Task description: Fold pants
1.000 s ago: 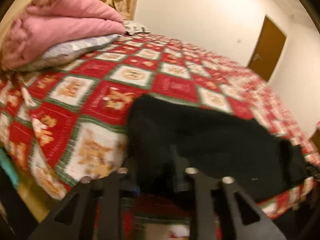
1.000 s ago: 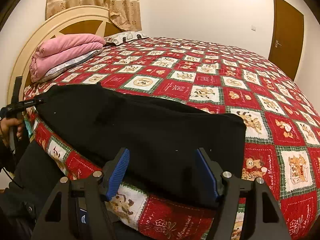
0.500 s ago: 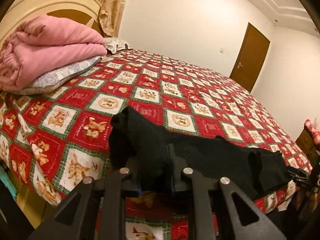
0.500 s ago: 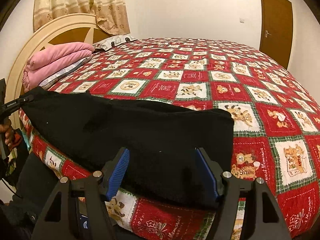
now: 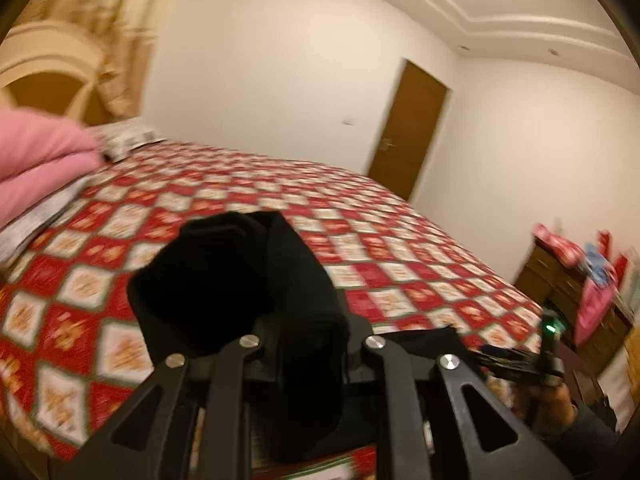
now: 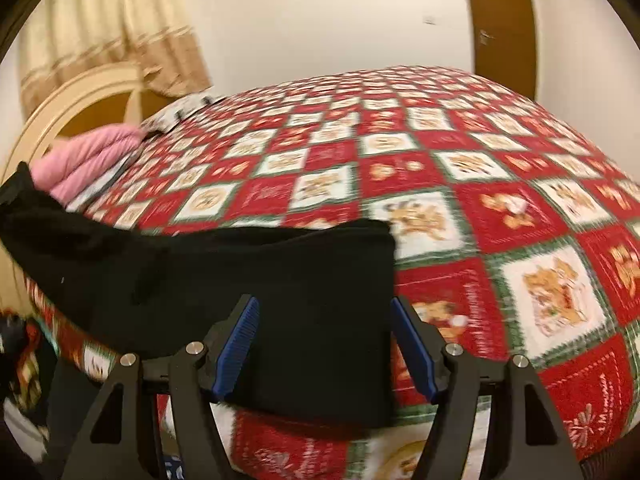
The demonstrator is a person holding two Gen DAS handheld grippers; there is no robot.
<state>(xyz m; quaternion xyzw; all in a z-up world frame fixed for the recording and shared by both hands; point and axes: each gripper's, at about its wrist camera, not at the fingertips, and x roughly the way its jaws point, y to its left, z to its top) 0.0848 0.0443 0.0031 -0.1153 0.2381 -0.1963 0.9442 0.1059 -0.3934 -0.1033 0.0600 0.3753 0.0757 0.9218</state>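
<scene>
Left wrist view shows the left tool (image 5: 308,344) clamped on a bunched end of the black pants (image 5: 240,280), lifted above the bed (image 5: 400,248). Their long axis runs left to right along the near edge — the other end lies flat between the spread fingers of the right tool (image 6: 324,344), not gripped. Likely the raised end travels rightward over it.

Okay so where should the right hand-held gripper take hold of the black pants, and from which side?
Judging by the pose, grip the black pants at the near right corner, from the bed's front edge. That end lies flat on the quilt between the open right hand-held gripper fingers; the left end is lifted.
</scene>
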